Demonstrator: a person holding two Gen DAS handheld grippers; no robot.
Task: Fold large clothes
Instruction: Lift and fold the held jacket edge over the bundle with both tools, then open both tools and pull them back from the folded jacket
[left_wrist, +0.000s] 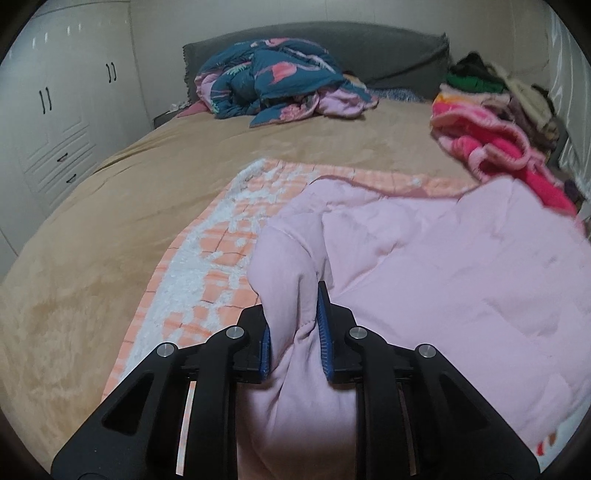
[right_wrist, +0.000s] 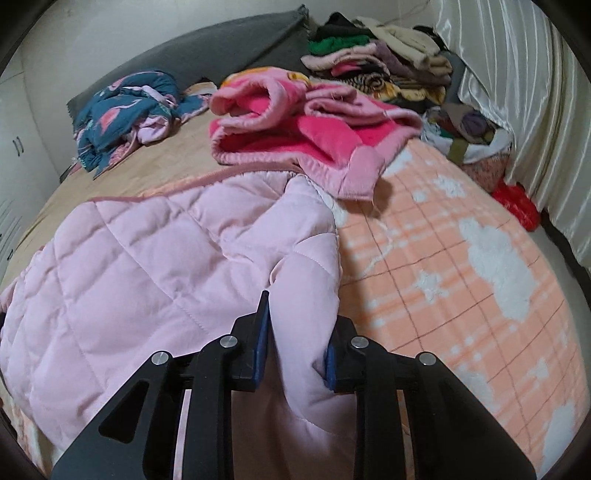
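With both of my grippers clamped on the near edge of the pale pink quilted garment (right_wrist: 155, 258), the fold turns on what lies ahead of them: the garment runs away from me across the orange checked blanket (right_wrist: 461, 266), its long axis pointing toward the grey headboard (left_wrist: 369, 48). My left gripper (left_wrist: 295, 332) pinches a bunched fold at the garment's left corner, jaws nearly closed with fabric pressed between the blue pads (left_wrist: 325, 332). My right gripper (right_wrist: 295, 343) grips the right corner the same way. Neither hand sits nearer the far hem, as far as I can judge, so I expect to carry both corners forward together. Beyond that hem lies the crumpled bright pink fleece (right_wrist: 295, 133), touching the garment's far right corner. No containers appear; 1 pile of folded clothes (right_wrist: 388, 70) sits by the curtain (right_wrist: 517, 92).
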